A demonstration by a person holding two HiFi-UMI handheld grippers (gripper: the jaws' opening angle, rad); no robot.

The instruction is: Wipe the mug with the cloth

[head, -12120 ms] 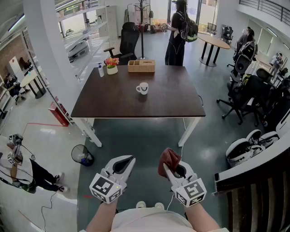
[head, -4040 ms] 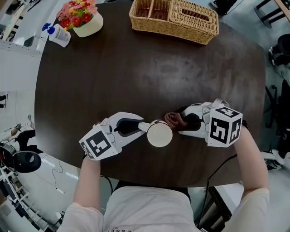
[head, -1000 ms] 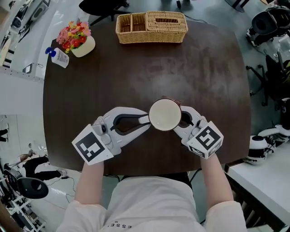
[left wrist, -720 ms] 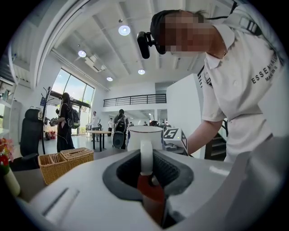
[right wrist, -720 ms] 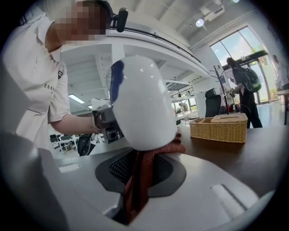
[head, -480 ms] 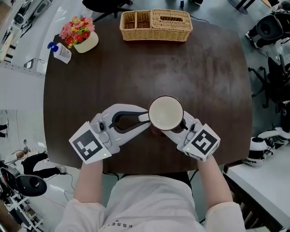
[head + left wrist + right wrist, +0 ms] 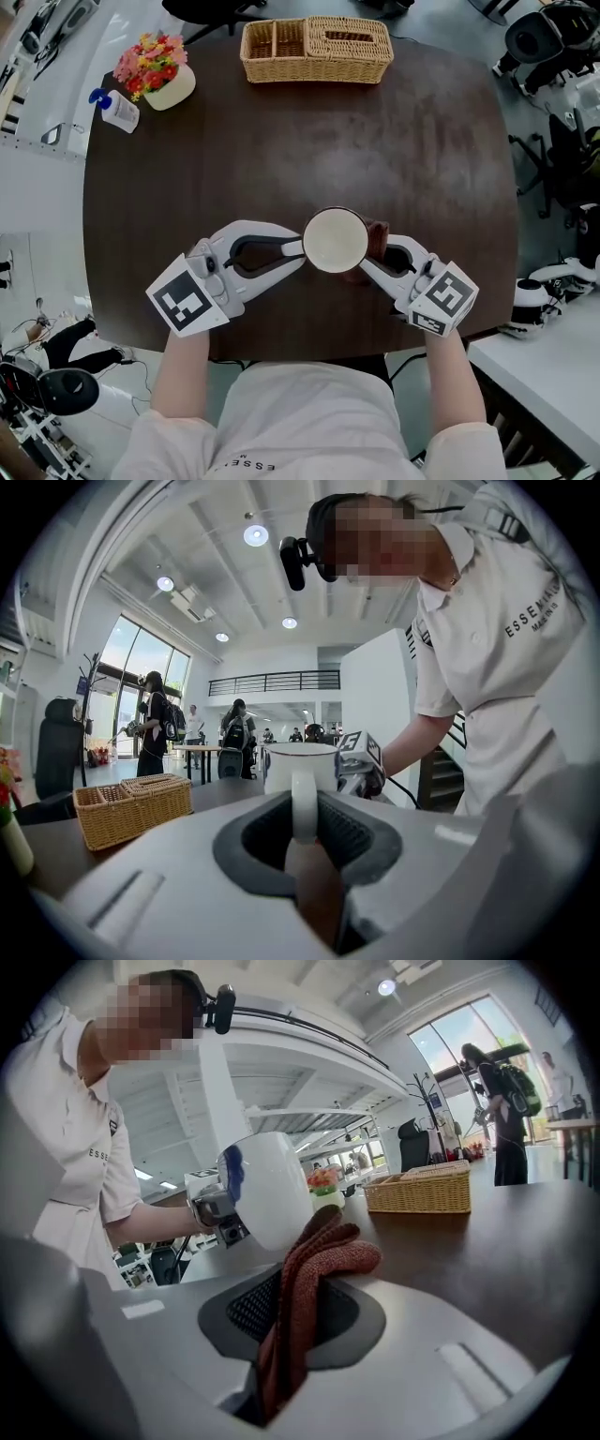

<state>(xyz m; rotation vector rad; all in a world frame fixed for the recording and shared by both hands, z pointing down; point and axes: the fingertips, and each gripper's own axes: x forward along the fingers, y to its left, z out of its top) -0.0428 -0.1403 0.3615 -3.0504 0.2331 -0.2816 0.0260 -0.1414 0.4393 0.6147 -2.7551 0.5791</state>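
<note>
A white mug (image 7: pixel 335 240) hangs above the dark table (image 7: pixel 441 159), held up by its handle. My left gripper (image 7: pixel 298 250) is shut on that handle (image 7: pixel 303 803), seen straight ahead in the left gripper view with the mug body (image 7: pixel 300 764) beyond it. My right gripper (image 7: pixel 368 261) is shut on a reddish-brown cloth (image 7: pixel 309 1283). The cloth (image 7: pixel 378 238) lies against the mug's right side (image 7: pixel 267 1190). Its lower part is hidden under the mug in the head view.
A wicker basket (image 7: pixel 316 50) stands at the table's far edge. A pot of flowers (image 7: pixel 155 73) and a spray bottle (image 7: pixel 113 110) sit at the far left corner. Office chairs (image 7: pixel 553 56) stand off the table's right side.
The mug has dropped slightly and moved toward me. My right gripper with the cloth has swung from under the mug out to its right side.
</note>
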